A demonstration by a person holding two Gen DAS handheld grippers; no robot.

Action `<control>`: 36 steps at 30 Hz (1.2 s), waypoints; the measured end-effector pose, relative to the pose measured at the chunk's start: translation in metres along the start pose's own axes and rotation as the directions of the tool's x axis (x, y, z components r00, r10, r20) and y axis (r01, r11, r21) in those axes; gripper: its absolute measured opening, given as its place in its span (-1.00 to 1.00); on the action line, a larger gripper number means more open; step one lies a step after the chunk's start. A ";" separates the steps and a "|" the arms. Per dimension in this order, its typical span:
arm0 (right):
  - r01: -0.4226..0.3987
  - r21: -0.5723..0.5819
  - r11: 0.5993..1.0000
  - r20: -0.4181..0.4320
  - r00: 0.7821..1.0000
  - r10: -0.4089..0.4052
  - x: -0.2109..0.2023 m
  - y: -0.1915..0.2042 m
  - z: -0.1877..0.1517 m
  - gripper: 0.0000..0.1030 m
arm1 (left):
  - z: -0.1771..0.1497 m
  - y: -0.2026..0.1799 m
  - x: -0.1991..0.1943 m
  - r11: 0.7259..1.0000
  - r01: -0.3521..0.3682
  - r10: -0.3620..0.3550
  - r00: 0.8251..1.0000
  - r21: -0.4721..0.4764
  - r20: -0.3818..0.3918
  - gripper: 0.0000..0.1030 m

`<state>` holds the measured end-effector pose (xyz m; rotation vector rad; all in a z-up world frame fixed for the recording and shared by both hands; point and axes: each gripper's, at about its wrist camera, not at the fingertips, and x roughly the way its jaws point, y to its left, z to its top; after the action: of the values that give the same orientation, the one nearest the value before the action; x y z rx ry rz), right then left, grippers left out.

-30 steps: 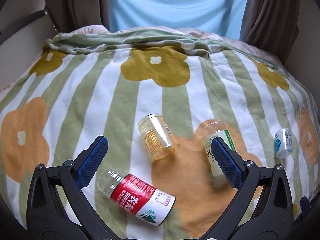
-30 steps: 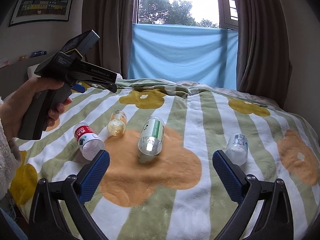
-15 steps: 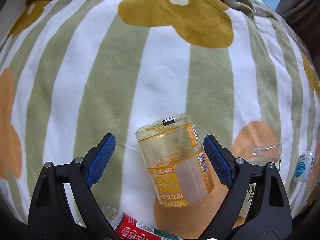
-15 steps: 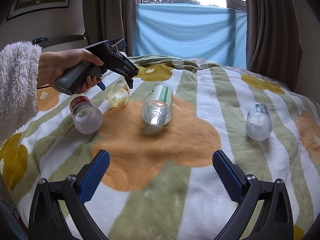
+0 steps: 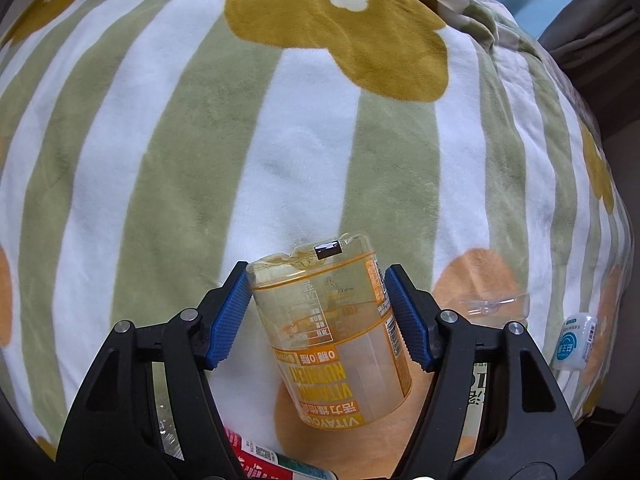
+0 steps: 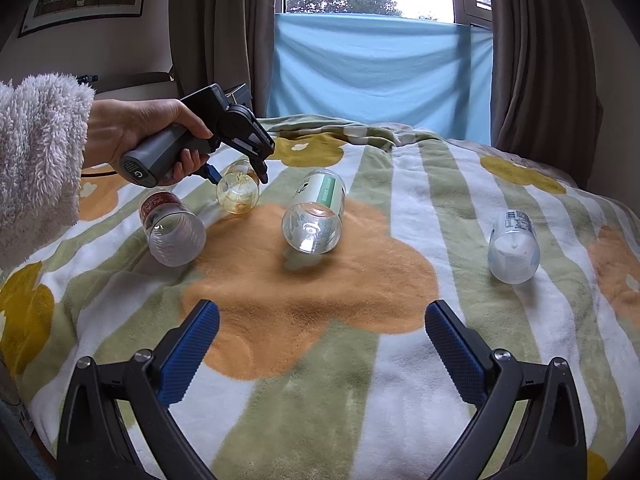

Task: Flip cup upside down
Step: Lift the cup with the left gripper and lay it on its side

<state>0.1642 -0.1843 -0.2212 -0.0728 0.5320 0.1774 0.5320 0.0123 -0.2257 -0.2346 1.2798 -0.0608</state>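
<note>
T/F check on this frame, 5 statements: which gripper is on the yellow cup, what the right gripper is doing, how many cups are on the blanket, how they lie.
1. The left gripper has its blue pads against both sides of the yellow cup. True.
2. The right gripper is shut on the green-label cup. False: it is open, holds nothing, and hangs over the blanket short of that cup.
3. Four cups show in the right wrist view. True: yellow, green-label, red-label cup and white cup.
4. The white cup stands upright. False: it lies on its side.
5. The red-label cup lies between the green-label cup and the white cup. False: it is leftmost, beside the yellow cup.
</note>
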 end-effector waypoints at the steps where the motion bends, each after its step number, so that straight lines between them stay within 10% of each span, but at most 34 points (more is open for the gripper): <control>1: -0.002 0.003 1.000 0.001 1.000 0.002 -0.001 -0.001 0.001 0.99 | -0.002 -0.003 -0.006 1.000 0.006 -0.006 1.000 0.008 0.007 0.26; 19: 0.006 0.029 1.000 0.082 0.997 -0.008 -0.091 -0.010 0.017 0.99 | -0.151 -0.077 -0.139 0.956 0.137 -0.157 0.986 0.258 0.058 0.27; 36: 0.046 0.089 0.995 0.087 0.995 -0.054 -0.170 -0.041 -0.002 0.99 | -0.267 -0.065 -0.049 0.975 0.067 -0.035 0.988 0.214 -0.147 0.27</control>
<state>0.0267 -0.2501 -0.1355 0.0065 0.4480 0.1078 0.2693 -0.0799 -0.2376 -0.0749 1.3978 -0.2651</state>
